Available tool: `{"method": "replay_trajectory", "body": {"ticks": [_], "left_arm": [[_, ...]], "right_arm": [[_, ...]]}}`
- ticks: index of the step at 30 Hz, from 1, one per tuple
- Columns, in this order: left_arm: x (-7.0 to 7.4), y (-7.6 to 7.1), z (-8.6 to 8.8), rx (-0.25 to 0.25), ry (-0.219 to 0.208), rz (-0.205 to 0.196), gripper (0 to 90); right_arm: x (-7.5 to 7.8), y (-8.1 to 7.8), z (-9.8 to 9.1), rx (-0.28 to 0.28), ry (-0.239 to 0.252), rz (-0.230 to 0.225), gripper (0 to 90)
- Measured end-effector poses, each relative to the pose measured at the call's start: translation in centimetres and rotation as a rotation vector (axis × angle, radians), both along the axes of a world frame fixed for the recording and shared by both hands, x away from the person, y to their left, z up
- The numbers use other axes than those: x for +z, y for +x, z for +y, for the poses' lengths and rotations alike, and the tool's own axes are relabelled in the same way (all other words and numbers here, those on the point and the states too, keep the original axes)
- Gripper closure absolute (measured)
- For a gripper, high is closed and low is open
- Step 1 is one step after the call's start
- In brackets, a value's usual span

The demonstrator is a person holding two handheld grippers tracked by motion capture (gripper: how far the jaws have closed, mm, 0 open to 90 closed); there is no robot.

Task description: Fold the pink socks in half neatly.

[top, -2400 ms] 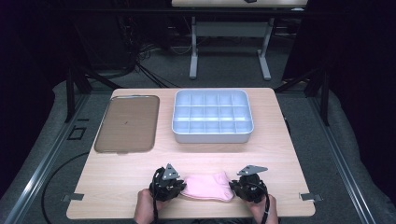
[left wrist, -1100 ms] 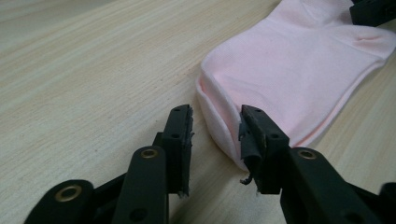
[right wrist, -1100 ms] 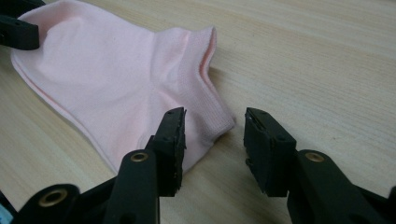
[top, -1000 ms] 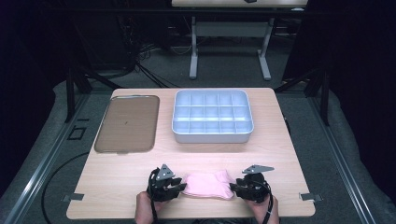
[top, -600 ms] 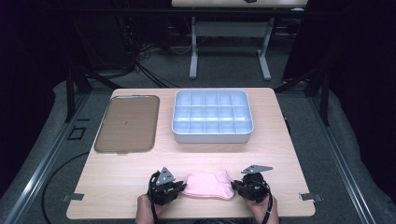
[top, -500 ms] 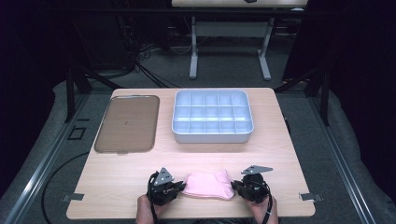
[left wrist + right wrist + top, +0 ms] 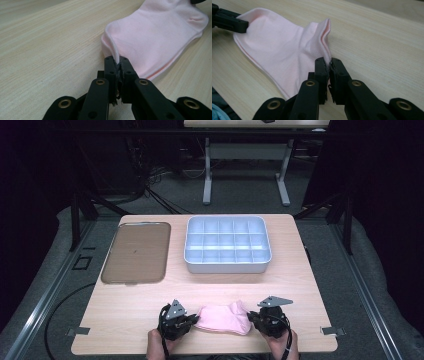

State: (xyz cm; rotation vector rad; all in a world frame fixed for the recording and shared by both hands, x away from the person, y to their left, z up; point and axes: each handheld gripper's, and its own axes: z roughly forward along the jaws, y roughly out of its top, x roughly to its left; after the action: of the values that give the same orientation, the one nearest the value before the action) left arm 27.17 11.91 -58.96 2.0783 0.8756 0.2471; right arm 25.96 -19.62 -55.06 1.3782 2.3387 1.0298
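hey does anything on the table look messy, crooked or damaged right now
Nothing stands out. The pink sock lies flat, pinched at each end by the left gripper and right gripper; the tray and compartment box sit square.

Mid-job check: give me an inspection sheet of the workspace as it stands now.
Surface: light wooden table, flat.
Job's things: pale pink fabric sock at the near edge; empty white plastic divided tray; brown flat rectangular tray to its left.
Clutter: nothing seen.
Grippers: left tool shut on one end of the sock, right tool shut on the cuff.
Cables: black cable trailing from the right tool.
Surroundings: dark room, grey floor, another table's legs behind.
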Motion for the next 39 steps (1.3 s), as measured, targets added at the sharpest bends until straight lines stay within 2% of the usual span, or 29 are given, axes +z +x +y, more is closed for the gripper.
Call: {"method": "replay_trajectory", "body": {"ticks": [6,10,14,18,20,22,24,28,31,32,34,39], "left_arm": [[0.0,0.0,0.0,-0.001,0.001,0.0,86.5],[0.0,0.1,0.0,0.001,-0.013,0.01,86.5],[0.0,0.0,0.0,0.007,-0.002,0.001,86.4],[0.0,0.0,0.0,-0.001,-0.008,0.008,86.4],[0.0,0.1,0.0,-0.001,-0.009,0.007,86.3],[0.0,0.1,0.0,0.002,-0.012,0.01,86.3],[0.0,0.1,0.0,0.004,-0.017,0.013,86.3],[0.0,0.1,0.0,0.003,-0.015,0.01,86.3],[0.0,0.1,0.0,0.0,-0.01,0.007,86.3],[0.0,0.0,0.0,0.002,-0.012,0.009,86.3],[0.0,0.0,0.0,0.0,-0.006,0.007,86.3],[0.0,0.1,0.0,0.001,-0.012,0.009,86.2]], "right_arm": [[1.2,-0.5,0.5,0.024,-0.006,-0.022,84.6],[1.7,-0.6,0.7,0.037,-0.006,-0.035,84.6],[2.1,-0.8,1.0,0.044,-0.004,-0.047,84.5],[2.3,-0.8,1.5,0.058,-0.026,-0.043,84.2],[2.0,-0.5,1.5,0.035,-0.031,-0.024,83.7],[1.5,-0.2,1.2,0.025,-0.057,0.01,82.5],[0.5,0.2,0.9,0.004,-0.051,0.043,81.0],[-0.7,0.7,0.7,-0.009,-0.056,0.088,71.2],[-1.2,0.8,1.0,-0.015,-0.08,0.099,63.3],[-1.3,0.8,1.1,-0.021,-0.099,0.097,61.7],[-1.5,0.8,1.1,-0.03,-0.106,0.091,57.4],[-1.5,0.9,1.2,-0.029,-0.114,0.085,58.5]]}}
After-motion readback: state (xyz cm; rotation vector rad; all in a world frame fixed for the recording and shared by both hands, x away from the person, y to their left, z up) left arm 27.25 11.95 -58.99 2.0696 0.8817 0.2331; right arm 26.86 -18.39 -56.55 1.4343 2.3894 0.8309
